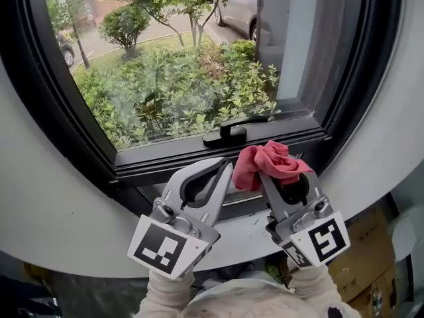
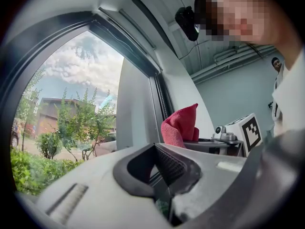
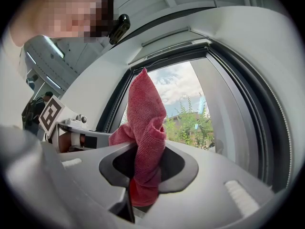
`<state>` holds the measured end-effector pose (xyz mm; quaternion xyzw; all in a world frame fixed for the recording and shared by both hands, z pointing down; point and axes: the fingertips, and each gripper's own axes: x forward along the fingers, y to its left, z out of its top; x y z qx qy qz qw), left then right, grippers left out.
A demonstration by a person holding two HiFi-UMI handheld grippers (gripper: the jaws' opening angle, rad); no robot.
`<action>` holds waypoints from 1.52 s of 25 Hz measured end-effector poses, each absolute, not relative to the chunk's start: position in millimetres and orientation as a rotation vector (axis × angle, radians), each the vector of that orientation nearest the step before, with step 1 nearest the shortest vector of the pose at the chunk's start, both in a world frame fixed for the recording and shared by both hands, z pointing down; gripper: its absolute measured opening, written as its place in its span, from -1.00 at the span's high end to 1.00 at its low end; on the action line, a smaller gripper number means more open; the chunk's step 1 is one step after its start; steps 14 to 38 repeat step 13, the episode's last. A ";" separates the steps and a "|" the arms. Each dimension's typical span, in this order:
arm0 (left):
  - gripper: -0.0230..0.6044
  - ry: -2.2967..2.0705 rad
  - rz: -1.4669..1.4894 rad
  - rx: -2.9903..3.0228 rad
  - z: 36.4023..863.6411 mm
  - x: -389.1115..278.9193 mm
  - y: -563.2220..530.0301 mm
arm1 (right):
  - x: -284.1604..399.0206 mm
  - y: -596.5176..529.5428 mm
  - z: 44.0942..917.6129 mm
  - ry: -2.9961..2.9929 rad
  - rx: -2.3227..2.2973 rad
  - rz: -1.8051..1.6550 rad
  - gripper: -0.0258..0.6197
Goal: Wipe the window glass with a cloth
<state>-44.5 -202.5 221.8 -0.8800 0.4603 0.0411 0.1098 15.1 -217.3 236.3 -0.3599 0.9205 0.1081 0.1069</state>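
The big window glass [image 1: 172, 78] stands ahead, with shrubs and a street showing through it. Nothing touches it, so I'd say the wiping hasn't begun and the whole pane is left to do. Under it runs the dark window frame [image 1: 199, 159] with its black handle [image 1: 228, 132]. The left gripper [image 1: 224, 169] sits below the frame, jaws pressed together on nothing. Beside it, the right gripper [image 3: 143, 173] pinches a bunched red cloth [image 3: 145, 118], held low by the frame, off the glass.
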 end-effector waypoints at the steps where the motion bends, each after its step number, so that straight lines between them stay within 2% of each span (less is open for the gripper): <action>1: 0.93 1.352 0.120 -2.588 222.0 -44.0 -202.6 | 15.3 -217.2 236.3 2.711 -1.059 0.317 0.56; 38: 0.93 1.342 0.124 -2.593 221.7 -40.7 -201.3 | 14.3 -215.6 233.5 2.718 -1.051 0.331 0.56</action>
